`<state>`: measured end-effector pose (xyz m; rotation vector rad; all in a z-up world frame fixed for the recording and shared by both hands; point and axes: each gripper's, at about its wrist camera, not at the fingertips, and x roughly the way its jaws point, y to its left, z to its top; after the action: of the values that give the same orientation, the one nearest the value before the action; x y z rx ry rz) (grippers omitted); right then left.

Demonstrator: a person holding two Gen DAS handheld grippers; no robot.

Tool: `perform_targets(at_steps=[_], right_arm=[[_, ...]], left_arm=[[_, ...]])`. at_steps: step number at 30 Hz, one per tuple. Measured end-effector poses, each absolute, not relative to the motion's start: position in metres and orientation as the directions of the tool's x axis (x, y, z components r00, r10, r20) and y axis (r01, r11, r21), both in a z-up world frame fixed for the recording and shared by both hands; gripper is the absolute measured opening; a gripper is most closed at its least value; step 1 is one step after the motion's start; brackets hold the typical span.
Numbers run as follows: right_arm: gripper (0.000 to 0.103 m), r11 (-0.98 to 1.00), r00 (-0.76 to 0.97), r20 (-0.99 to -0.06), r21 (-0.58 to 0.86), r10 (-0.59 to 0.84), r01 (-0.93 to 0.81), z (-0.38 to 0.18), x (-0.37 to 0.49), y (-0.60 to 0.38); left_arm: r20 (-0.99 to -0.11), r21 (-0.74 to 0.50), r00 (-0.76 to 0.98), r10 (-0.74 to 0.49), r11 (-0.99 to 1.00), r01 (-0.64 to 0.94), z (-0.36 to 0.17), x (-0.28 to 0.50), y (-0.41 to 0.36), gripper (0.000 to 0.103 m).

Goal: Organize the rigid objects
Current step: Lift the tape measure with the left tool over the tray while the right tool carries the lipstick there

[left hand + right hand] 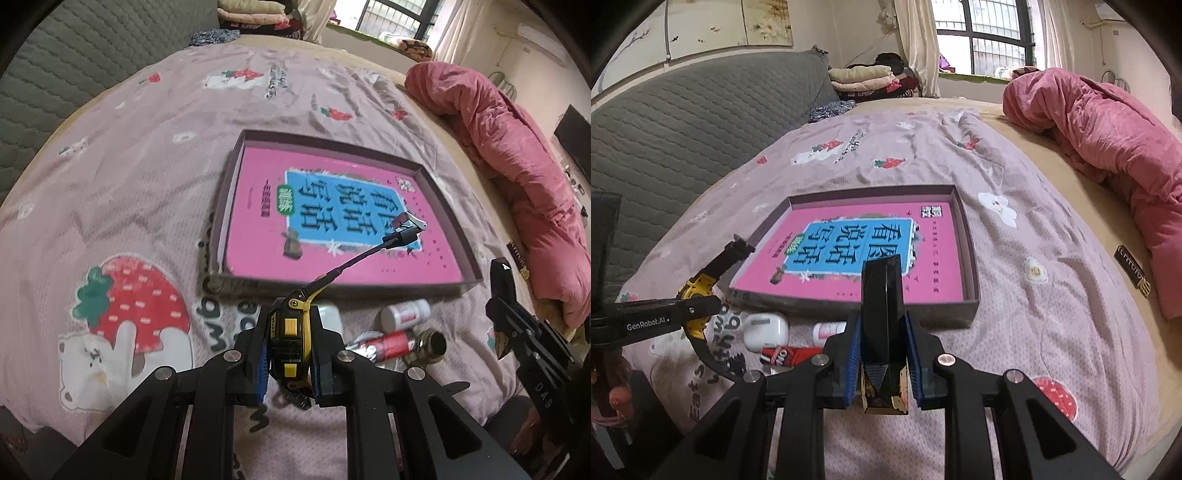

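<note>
Yellow and black plastic sits between my left gripper (288, 354) pads – it is a wristwatch (291, 332), clamped by its case. Its strap (354, 262) runs forward and a little to the right of the fingers, the buckle end hanging in the air over the box. So the long axis of the watch goes almost along the fingers.

My right gripper (882, 354) is closed on a black faceted bottle (881, 295). It stands lengthwise between the pads, its narrow end pointing forward past the fingertips and its base, with gold patches, toward the camera.

Ahead of both grippers lies the shallow box (971, 258) on the bed sheet (1052, 332), and inside it I see only a pink book (849, 251). I judge the task is at an early stage – no small object is in the box yet.

Just beyond the left fingertips some things wait on the sheet: a white earbuds case (764, 330), a small white bottle (404, 314), a red tube (391, 341) and a dark round cap (432, 343).
</note>
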<state>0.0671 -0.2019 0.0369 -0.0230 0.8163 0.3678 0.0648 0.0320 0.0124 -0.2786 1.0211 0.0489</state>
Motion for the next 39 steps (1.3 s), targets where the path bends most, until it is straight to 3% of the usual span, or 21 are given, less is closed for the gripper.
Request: perform_targets(at_steps=[39], right_arm=[[0.023, 0.948, 0.670, -0.683, 0.114, 0.291, -0.296, 0.058, 0.134, -0.188]], left_arm=[[-0.812, -0.238, 0.578, -0.083, 0.951, -0.198, 0.035, 0.135, 0.045, 0.017]])
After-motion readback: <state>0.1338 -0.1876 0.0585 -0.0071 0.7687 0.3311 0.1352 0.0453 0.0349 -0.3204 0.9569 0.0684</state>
